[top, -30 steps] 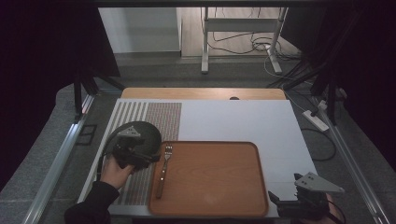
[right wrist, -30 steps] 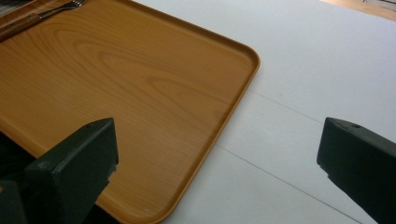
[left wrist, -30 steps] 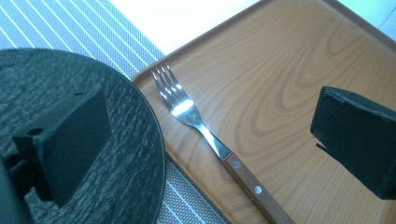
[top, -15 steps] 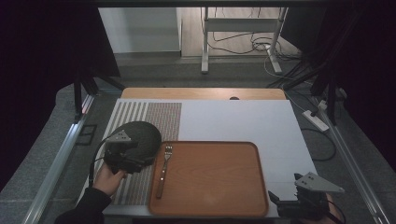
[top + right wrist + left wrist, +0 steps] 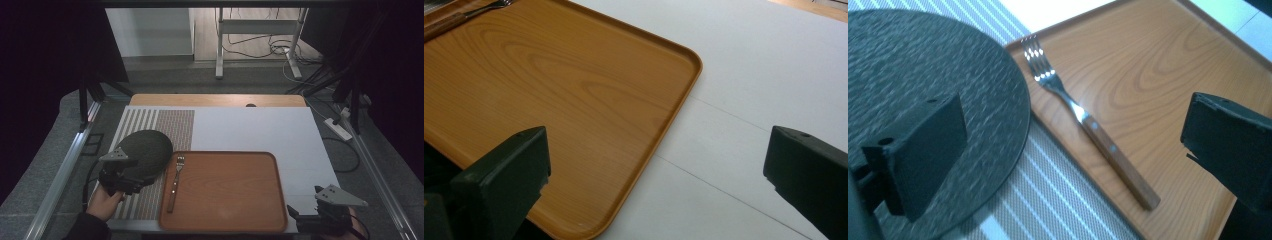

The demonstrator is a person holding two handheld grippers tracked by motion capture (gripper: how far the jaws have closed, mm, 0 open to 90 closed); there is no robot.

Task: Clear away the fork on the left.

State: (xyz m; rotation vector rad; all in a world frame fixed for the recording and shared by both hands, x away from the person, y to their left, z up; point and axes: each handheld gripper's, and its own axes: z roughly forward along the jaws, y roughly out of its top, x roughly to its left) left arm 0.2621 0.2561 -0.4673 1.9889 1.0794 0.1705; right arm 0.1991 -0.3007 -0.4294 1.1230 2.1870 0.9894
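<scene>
A dark round textured plate (image 5: 146, 150) lies on the striped mat at the table's left, its right rim close to the wooden tray (image 5: 230, 200). A fork (image 5: 174, 183) with a wooden handle rests along the tray's left side, tines pointing away from me. My left gripper (image 5: 131, 180) hovers at the plate's near edge and is open. In the left gripper view, one jaw hangs over the plate (image 5: 943, 90) and the other over the tray (image 5: 1158, 65), with the fork (image 5: 1088, 125) between them. My right gripper (image 5: 305, 216) is open beside the tray's near right corner (image 5: 674, 95).
A grey striped mat (image 5: 155, 122) covers the left part of the white table top (image 5: 260, 130). A wooden strip runs along the far edge. Metal rails flank the table, with cables and a power strip (image 5: 338, 129) on the floor beyond.
My left gripper has drawn back toward the near left, to the plate's near rim. The plate, fork, tray and right gripper stay where they were.
</scene>
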